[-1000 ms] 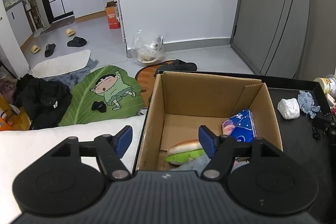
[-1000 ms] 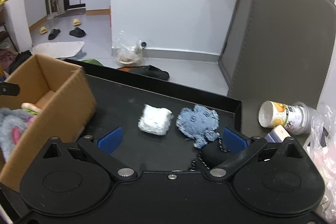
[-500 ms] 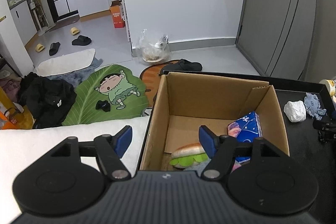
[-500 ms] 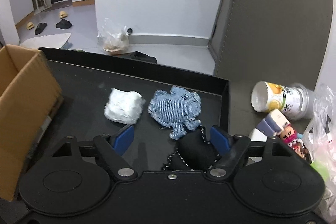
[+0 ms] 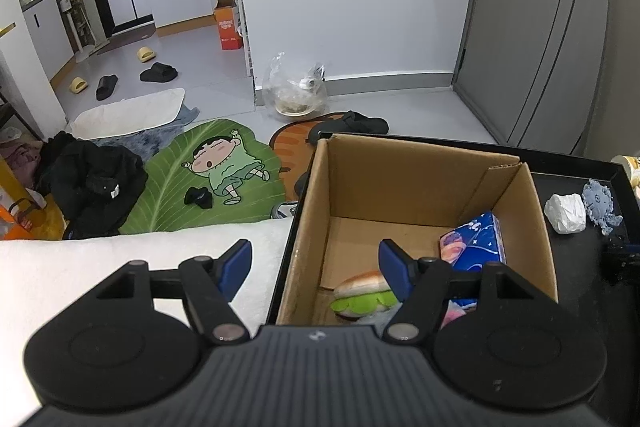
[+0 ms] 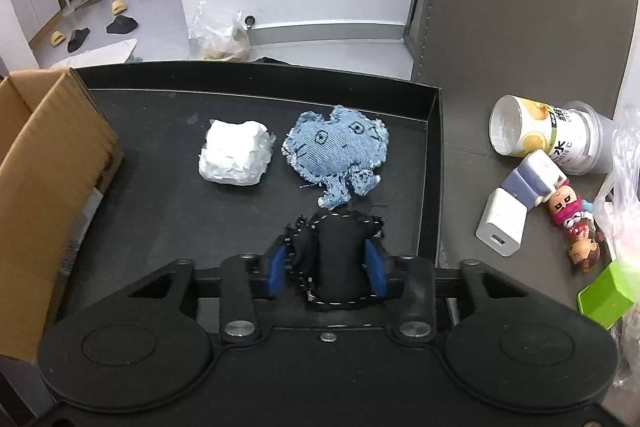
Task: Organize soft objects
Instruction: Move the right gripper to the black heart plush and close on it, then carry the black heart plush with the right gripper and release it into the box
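Observation:
In the right wrist view my right gripper (image 6: 326,267) is closing its jaws, and the blue pads squeeze a black soft toy (image 6: 340,259) with white stitching on the black tray (image 6: 160,211). Just beyond it lie a blue denim toy (image 6: 340,151) and a white crumpled wad (image 6: 236,157). The cardboard box (image 6: 48,187) stands at the tray's left. In the left wrist view my left gripper (image 5: 316,259) hangs open and empty over the near left wall of the box (image 5: 420,179). Inside lie a burger plush (image 5: 364,291) and a blue packet (image 5: 476,243).
Right of the tray lie a tipped jar (image 6: 540,137), a white charger (image 6: 502,223), small dolls (image 6: 572,219), a green box (image 6: 604,297) and a plastic bag. A white padded surface (image 5: 100,251) lies left of the box. The floor beyond holds mats and slippers.
My right gripper has moved down and to the right onto the black toy, and its jaws have closed from wide open onto it. The left gripper has stayed put.

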`<action>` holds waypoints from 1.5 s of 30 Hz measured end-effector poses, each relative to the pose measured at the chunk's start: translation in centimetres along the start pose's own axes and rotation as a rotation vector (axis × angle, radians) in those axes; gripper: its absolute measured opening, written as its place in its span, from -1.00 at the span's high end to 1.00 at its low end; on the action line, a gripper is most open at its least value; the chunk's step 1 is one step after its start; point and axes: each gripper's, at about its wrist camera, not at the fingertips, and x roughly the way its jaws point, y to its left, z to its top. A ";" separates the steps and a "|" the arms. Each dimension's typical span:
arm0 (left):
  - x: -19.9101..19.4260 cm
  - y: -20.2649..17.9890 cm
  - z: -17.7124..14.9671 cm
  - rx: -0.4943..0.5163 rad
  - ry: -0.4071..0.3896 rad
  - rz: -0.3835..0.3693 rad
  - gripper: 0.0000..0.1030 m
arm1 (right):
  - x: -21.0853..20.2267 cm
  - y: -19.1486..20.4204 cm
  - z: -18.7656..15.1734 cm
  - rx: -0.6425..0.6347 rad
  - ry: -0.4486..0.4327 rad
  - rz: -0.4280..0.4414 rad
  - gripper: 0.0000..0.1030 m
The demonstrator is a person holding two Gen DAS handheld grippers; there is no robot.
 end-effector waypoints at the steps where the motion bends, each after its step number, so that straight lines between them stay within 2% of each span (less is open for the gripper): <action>1: 0.0 0.1 0.0 -0.001 0.001 0.000 -0.33 | -0.1 0.1 0.0 0.001 0.000 0.008 0.40; 6: -0.1 0.2 0.0 -0.013 0.001 0.002 -0.33 | -0.7 0.7 0.1 -0.029 0.004 0.015 0.55; 10: -0.2 0.4 0.1 -0.022 0.005 0.004 -0.33 | -1.6 1.4 0.3 -0.027 -0.005 0.019 0.55; 14: -0.2 0.7 0.1 -0.032 0.013 0.002 -0.33 | -2.6 1.7 1.0 0.029 -0.013 0.039 0.55; 20: -0.4 1.2 0.1 -0.038 0.015 -0.011 -0.33 | -4.6 4.2 2.0 -0.041 -0.053 0.027 0.55; 32: -1.3 1.7 0.0 -0.044 -0.026 -0.070 -0.32 | -8.6 8.9 5.2 -0.107 -0.141 0.090 0.54; 37: -1.2 2.0 -0.3 -0.051 0.001 -0.089 -0.22 | -9.4 10.9 6.1 -0.129 -0.164 0.111 0.54; 40: -1.3 2.5 -0.4 -0.064 0.011 -0.113 -0.08 | -9.5 12.3 6.5 -0.140 -0.164 0.126 0.53; 45: -1.3 3.2 -0.6 -0.092 0.024 -0.141 0.34 | -9.3 14.5 7.1 -0.154 -0.161 0.153 0.53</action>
